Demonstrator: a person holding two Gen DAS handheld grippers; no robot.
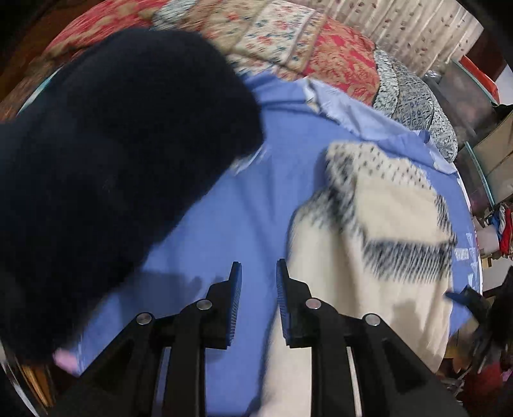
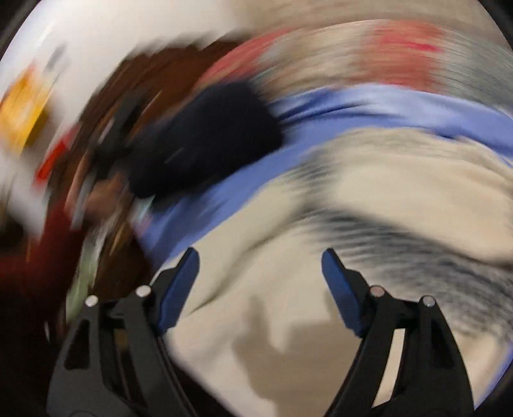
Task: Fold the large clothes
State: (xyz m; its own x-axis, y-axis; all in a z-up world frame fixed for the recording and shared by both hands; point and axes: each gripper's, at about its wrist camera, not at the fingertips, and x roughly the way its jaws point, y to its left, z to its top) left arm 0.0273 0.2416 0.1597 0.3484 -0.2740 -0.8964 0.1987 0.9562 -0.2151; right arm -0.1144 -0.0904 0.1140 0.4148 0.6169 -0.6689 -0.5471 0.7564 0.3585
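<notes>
A cream sweater with black patterned bands (image 1: 378, 231) lies crumpled on a blue sheet (image 1: 224, 218). A black fuzzy garment (image 1: 112, 154) lies piled to its left. My left gripper (image 1: 258, 272) hovers over the sheet between the two, jaws a little apart and empty. In the blurred right wrist view, my right gripper (image 2: 261, 259) is wide open just above the cream sweater (image 2: 384, 199), holding nothing; the black garment (image 2: 208, 138) lies beyond at the upper left. The right gripper's blue tip also shows in the left wrist view (image 1: 461, 296) at the sweater's right edge.
Floral red and cream quilts (image 1: 288, 35) and a grey patterned pillow (image 1: 413, 106) lie behind the sheet. Boxes and shelves (image 1: 481, 128) stand at the right. A curtain (image 1: 400, 29) hangs at the back. The sheet's near edge drops off at the lower left.
</notes>
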